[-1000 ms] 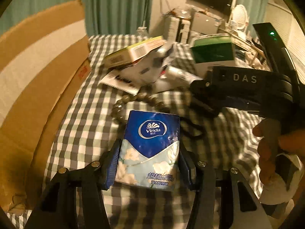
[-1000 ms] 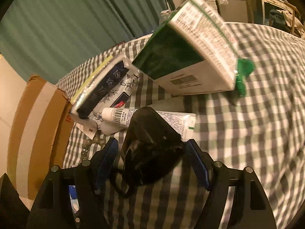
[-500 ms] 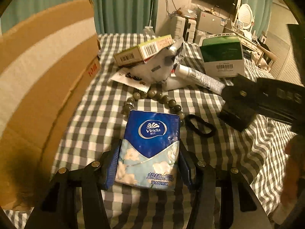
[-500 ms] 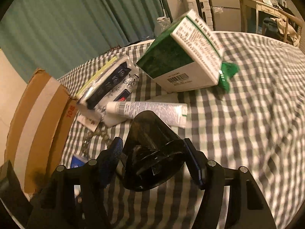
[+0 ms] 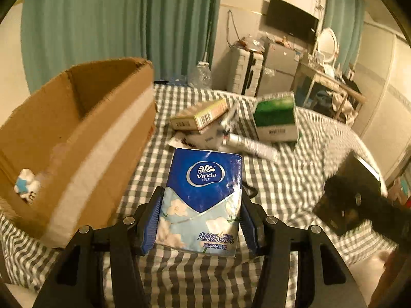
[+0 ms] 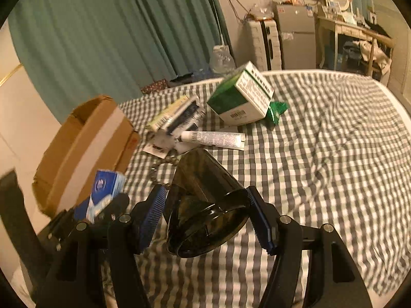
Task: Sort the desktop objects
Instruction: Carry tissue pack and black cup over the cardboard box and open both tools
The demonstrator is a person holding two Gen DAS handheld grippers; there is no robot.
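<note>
My left gripper [image 5: 201, 220] is shut on a blue Vinda tissue pack [image 5: 203, 200] and holds it above the checked cloth, right of an open cardboard box [image 5: 77, 138]. The pack also shows in the right wrist view [image 6: 102, 192]. My right gripper [image 6: 208, 218] is shut on a dark translucent plastic nozzle [image 6: 203, 205], lifted above the cloth; it shows at the right edge of the left wrist view [image 5: 352, 195]. The cardboard box [image 6: 84, 143] stands left of both grippers.
On the checked cloth [image 6: 321, 154] lie a green and white box [image 6: 241, 100], a tube [image 6: 215, 138], a flat yellow-edged carton [image 5: 200, 115], white packets and a bead string [image 6: 164, 161]. A small blue and white toy [image 5: 25, 184] lies inside the cardboard box.
Both grippers have risen with their loads. The tissue pack left the cloth and the box interior now shows. The nozzle is higher, and the pile looks farther away.
</note>
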